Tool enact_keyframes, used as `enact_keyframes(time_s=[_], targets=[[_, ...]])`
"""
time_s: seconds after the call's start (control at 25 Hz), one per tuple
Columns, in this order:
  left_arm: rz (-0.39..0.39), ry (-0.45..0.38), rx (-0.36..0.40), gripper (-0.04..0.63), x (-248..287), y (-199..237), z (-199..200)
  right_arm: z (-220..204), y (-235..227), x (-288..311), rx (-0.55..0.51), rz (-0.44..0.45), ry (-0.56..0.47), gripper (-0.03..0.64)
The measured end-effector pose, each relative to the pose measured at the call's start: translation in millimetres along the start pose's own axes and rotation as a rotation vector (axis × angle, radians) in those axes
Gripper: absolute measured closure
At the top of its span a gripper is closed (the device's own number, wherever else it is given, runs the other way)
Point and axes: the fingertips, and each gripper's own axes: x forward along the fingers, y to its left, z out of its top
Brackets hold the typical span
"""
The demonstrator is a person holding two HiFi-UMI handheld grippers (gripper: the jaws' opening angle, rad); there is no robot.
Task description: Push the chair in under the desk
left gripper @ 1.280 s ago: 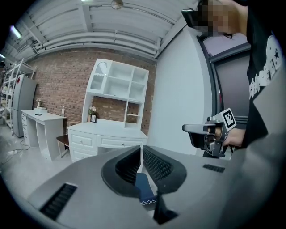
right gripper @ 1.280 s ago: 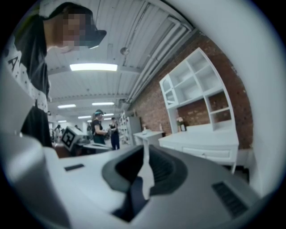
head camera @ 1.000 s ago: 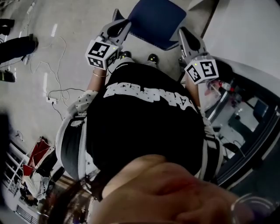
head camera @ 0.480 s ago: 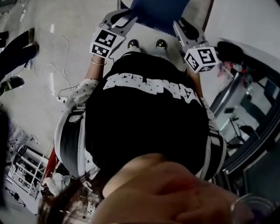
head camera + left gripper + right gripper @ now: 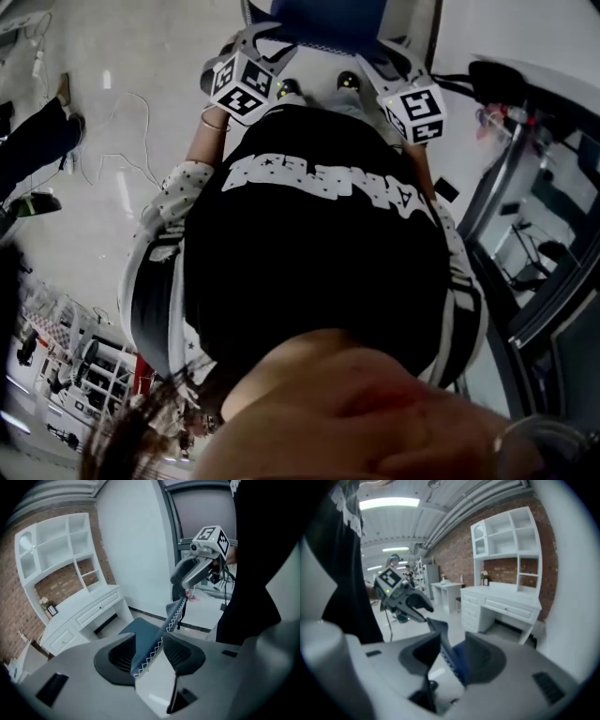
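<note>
Both grippers have come down since a second ago, and the blue chair [image 5: 330, 19] now sits at the very top of the head view, closer to the person's feet. The left gripper [image 5: 261, 36] and the right gripper [image 5: 386, 58] each straddle the top edge of the backrest [image 5: 172, 616], one near each end. Their fingers have just been opening. The left pair stands wide and the right pair somewhat less so, with the stitched edge between them but not clamped, as far as I can tell.

No push looks to have happened yet. The chair stands well apart from the white bench [image 5: 89, 609] by the brick wall, with bare floor between them and the kneehole [image 5: 506, 629] empty. What seems left is to take hold of the backrest and push the chair across that gap.

The seat faces the bench and the backrest faces the person. The backrest's top edge, its long axis, runs from one gripper to the other.
</note>
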Motion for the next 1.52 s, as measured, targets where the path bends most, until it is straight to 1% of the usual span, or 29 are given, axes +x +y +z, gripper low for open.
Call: enact_keyframes(time_s=[0.16, 0.28, 0.56, 0.68, 0.84, 0.92, 0.96, 1.12, 1.28, 1.52], targets=[[-0.013, 0.066, 0.117, 0.383, 11, -12, -8, -23, 7, 0, -0.027, -0.013, 0.074, 0.439], [-0.004, 0.095, 0.194, 0.383, 17, -14, -14, -38, 9, 5, -0.072, -0.023, 0.138, 0.433], [-0.019, 0.146, 0.286, 0.383, 32, -23, -27, -67, 12, 19, -0.234, -0.049, 0.285, 0.416], [-0.019, 0.167, 0.297, 0.383, 37, -22, -31, -77, 11, 24, -0.271, -0.049, 0.320, 0.413], [-0.021, 0.158, 0.291, 0.385, 42, -21, -33, -85, 6, 26, -0.297, -0.081, 0.357, 0.413], [-0.026, 0.156, 0.286, 0.417, 43, -22, -32, -87, 0, 25, -0.299, -0.114, 0.382, 0.421], [-0.024, 0.158, 0.284, 0.433, 43, -22, -32, -87, -3, 24, -0.298, -0.131, 0.390, 0.451], [-0.016, 0.175, 0.294, 0.442, 43, -23, -31, -85, -5, 23, -0.301, -0.155, 0.398, 0.462], [-0.020, 0.184, 0.305, 0.446, 45, -22, -30, -84, -7, 23, -0.308, -0.156, 0.405, 0.465], [-0.005, 0.186, 0.309, 0.449, 46, -20, -24, -81, -14, 24, -0.336, -0.163, 0.410, 0.468]])
